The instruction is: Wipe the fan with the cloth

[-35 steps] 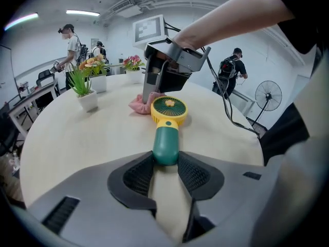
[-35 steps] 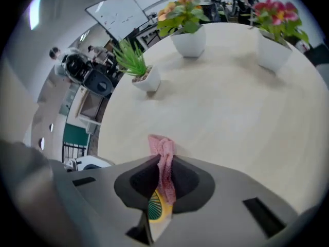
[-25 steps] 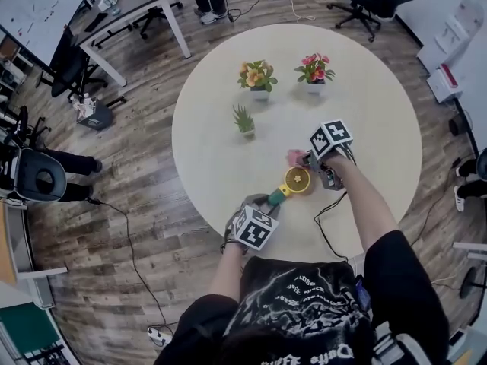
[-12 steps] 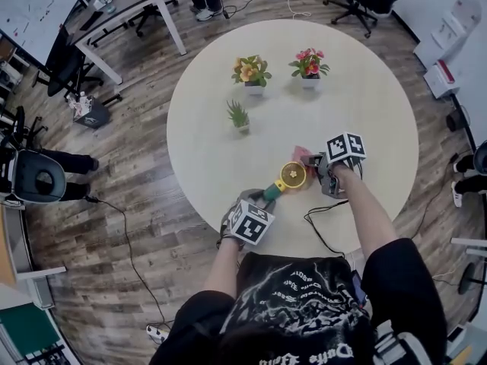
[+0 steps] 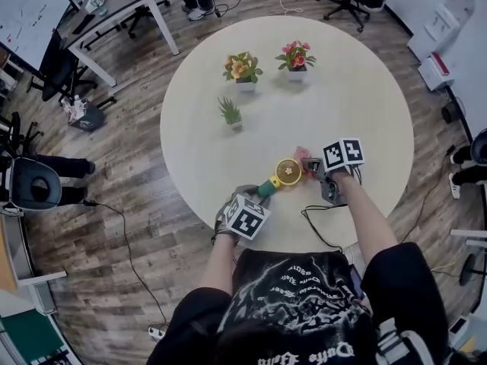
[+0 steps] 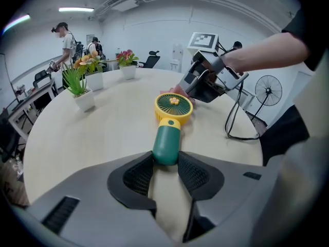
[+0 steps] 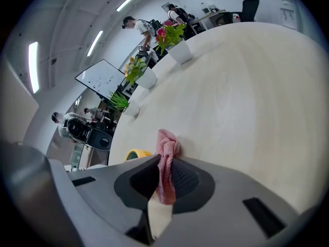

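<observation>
The fan (image 5: 288, 171) lies on the table (image 5: 350, 90), its green handle clamped in the left gripper (image 6: 165, 161). The right gripper (image 7: 163, 175) pinches the pink cloth (image 7: 167, 144) beside its yellow head. Best to hold the handle firm and sweep the cloth lightly across the grille.

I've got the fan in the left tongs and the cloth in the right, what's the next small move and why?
Probably slide the right tongs sideways so the pink cloth lands on the yellow fan head. The left tongs grip the green handle, steadying the fan, while the cloth sits beside the head, not on its grille.
</observation>
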### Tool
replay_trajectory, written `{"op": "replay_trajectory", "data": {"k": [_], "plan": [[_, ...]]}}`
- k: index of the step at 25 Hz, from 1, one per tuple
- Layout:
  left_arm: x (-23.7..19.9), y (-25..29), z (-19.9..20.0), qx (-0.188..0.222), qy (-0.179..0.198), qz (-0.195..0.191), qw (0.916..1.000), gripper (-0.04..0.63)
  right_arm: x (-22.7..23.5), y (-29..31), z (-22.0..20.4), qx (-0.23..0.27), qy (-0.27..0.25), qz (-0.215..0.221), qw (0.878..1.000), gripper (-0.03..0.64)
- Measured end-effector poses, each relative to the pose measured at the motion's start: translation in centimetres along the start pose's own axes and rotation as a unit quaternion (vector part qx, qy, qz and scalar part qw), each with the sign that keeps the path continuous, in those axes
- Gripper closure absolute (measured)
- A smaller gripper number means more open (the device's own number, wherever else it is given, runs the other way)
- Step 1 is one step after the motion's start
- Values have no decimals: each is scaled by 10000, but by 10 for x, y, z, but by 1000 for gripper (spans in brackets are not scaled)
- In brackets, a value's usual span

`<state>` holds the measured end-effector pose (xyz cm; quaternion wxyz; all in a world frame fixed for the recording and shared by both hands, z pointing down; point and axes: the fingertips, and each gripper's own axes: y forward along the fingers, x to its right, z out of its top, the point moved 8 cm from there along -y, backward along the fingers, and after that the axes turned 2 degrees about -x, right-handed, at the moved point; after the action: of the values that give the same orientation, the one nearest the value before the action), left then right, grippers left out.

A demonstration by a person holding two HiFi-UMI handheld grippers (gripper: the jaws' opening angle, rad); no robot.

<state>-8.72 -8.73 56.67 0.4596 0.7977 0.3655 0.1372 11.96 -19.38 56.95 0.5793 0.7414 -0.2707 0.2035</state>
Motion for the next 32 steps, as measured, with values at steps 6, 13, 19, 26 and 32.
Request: {"op": "replay_trajectory", "data": {"k": [6, 13, 19, 26, 32], "plan": [[1, 0, -1, -100, 195, -49, 9997, 425, -7, -4, -16, -30, -862, -495, 9950, 563], [4, 3, -1, -166, 192, -52, 9997, 425, -16, -8, -23, -290, -1634, -1079, 9802, 565], [5, 2, 1, -239, 209, -22, 9995, 425, -21, -10, -36, -235, -1749, -1184, 9772, 565], [6, 3, 3, -307, 164, 23, 9994, 425, -30, -13, -47, -219, -2405, -1235, 9625, 564], [7, 3, 5, -383, 206, 39, 9990, 425, -43, -17, -54, -176, -3418, -1405, 9291, 563]]}}
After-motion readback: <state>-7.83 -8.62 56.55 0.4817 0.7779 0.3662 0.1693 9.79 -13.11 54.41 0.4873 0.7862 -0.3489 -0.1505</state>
